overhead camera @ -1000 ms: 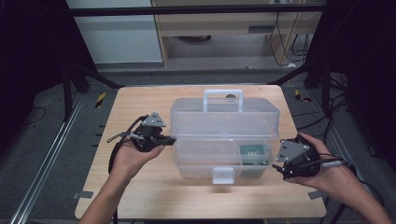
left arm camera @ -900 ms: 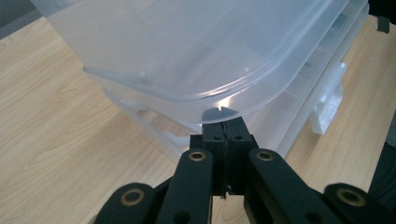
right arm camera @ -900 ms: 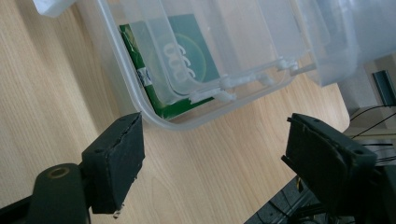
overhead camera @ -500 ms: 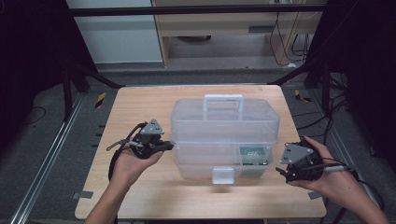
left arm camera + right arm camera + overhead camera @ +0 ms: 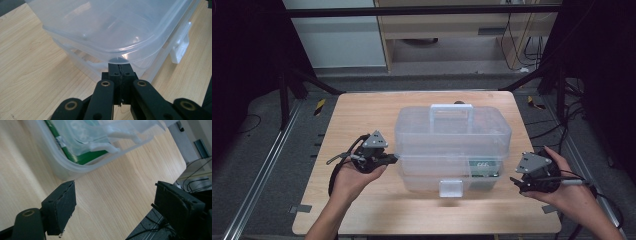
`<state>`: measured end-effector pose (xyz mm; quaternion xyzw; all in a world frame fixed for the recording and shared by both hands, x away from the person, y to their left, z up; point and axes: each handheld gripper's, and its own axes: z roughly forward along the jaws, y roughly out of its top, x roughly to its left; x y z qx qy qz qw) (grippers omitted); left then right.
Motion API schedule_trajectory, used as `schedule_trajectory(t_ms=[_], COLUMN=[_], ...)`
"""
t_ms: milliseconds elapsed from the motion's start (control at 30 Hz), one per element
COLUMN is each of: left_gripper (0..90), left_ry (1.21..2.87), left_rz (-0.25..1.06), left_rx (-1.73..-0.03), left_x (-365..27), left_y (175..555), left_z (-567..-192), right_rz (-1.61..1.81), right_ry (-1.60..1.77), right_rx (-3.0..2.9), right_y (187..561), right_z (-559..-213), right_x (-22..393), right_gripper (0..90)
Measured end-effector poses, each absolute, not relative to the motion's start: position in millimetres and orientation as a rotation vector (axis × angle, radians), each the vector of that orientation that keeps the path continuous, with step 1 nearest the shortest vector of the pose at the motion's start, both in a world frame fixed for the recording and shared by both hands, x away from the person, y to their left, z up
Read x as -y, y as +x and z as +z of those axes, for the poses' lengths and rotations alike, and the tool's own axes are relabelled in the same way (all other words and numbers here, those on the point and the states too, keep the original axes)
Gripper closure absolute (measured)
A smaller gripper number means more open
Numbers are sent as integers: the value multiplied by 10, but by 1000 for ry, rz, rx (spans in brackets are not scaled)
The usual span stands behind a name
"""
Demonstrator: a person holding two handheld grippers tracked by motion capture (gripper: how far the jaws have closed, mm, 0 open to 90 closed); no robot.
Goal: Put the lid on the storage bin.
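The left gripper, held in the person's left hand, has its two black jaws pressed flat together with nothing between them; in the left gripper view the closed tips sit just under the rounded corner of the lid of a clear plastic storage box, right at the seam where the lid meets the base, though whether they touch the plastic cannot be told. Directly ahead of this gripper the box stands on a light wooden table. The lid carries a white handle on top, and a white latch hangs at the middle of the front wall, off to the gripper's right. On the far side of the box, the right gripper rests in the person's right hand with its jaws standing wide apart and nothing between them; its tips lie near the box's right end but clear of it. In the right gripper view, bare table shows through the gap, and just beyond the jaws is the box's lower corner, with something green visible through the clear wall.
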<state>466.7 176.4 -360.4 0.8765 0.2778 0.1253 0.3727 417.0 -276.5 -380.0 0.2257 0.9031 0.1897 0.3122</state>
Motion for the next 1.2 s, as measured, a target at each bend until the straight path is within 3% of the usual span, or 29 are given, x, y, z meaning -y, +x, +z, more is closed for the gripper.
schedule_trajectory(t_ms=[533, 833, 1200], left_gripper=[898, 900, 900], left_ry=[2290, 2302, 2283], left_rz=[337, 431, 518], left_rx=[-719, -867, -949], left_x=[-1809, -2196, -2272], left_y=[4655, 4875, 5119], left_z=[-3705, -3788, -3964], right_rz=[477, 409, 453], right_ry=[702, 840, 983], right_rx=[-2342, -2261, -2159], right_y=[4274, 4384, 4574], right_z=[-3987, -4038, -4162], right_x=[2946, 3109, 3232], right_gripper=[158, 186, 207])
